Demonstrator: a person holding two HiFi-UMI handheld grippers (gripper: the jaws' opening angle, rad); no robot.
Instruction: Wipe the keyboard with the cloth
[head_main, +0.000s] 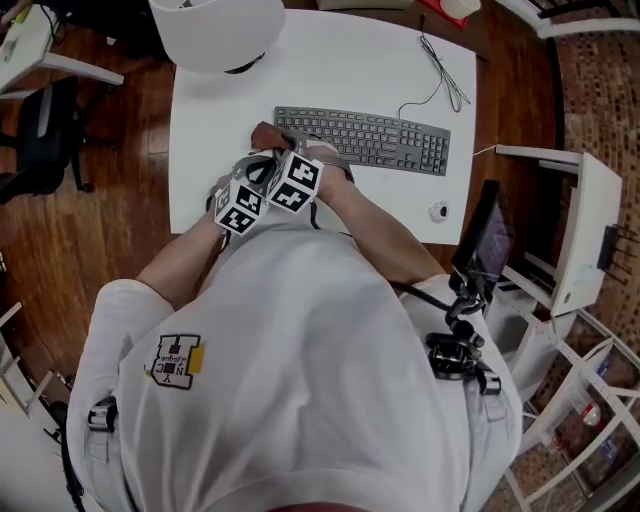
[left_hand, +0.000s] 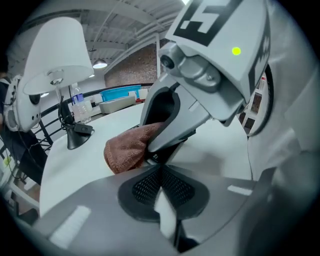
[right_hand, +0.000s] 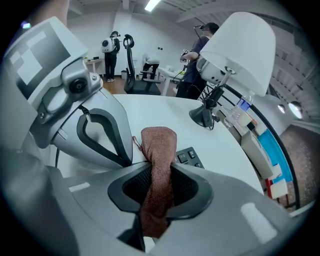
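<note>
On the white table (head_main: 200, 150), both grippers tilted down together at the left end of the keyboard (head_main: 380, 140). The right gripper (right_hand: 159, 187) pinched the brown cloth (right_hand: 159, 145). The left gripper (left_hand: 161, 185) was closed and empty, with a lamp (head_main: 215, 30) beyond.

One keyboard (head_main: 365, 138) (one cloth (right_hand: 159, 150))

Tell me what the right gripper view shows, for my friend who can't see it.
The right gripper pinches a brown cloth above a white table. The left gripper is close on the left, a keyboard peeks out behind, and a white lamp stands farther back.
</note>
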